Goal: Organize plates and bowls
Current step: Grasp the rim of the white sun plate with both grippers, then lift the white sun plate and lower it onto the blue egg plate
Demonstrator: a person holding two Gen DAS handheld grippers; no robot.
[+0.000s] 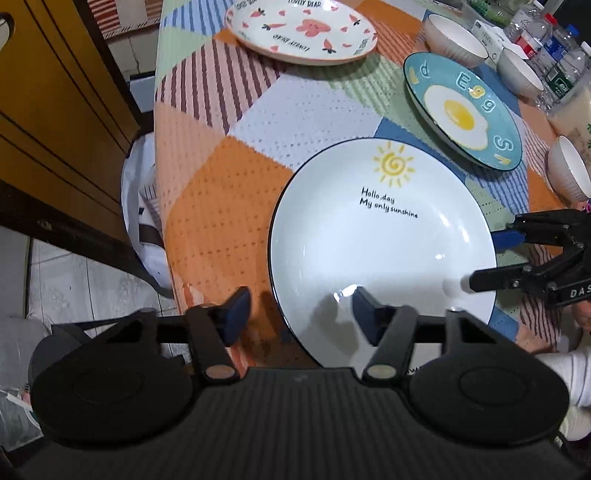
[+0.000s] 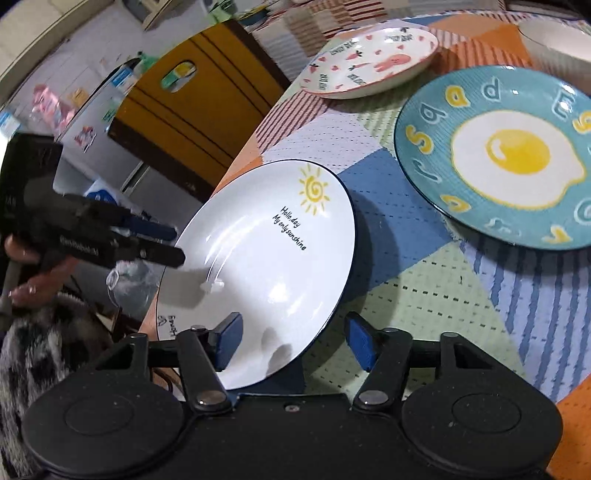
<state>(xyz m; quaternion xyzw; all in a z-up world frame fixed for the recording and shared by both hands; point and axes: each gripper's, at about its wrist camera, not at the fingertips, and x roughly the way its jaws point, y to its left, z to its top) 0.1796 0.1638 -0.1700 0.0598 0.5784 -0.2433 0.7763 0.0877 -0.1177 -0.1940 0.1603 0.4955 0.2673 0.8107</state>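
A white sunshine plate [image 1: 380, 254] lies nearest on the counter [image 1: 207, 206], an egg-print teal plate [image 1: 461, 110] beside it, a carrot-patterned plate [image 1: 301, 29] and white bowls [image 1: 454, 38] farther off.

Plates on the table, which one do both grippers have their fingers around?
The white sunshine plate, printed "Hello day". The teal egg plate and pink carrot plate lie beyond, untouched.

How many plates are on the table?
3: the sun plate nearest, the egg plate beyond it, the carrot plate at the far end. More may lie outside view.
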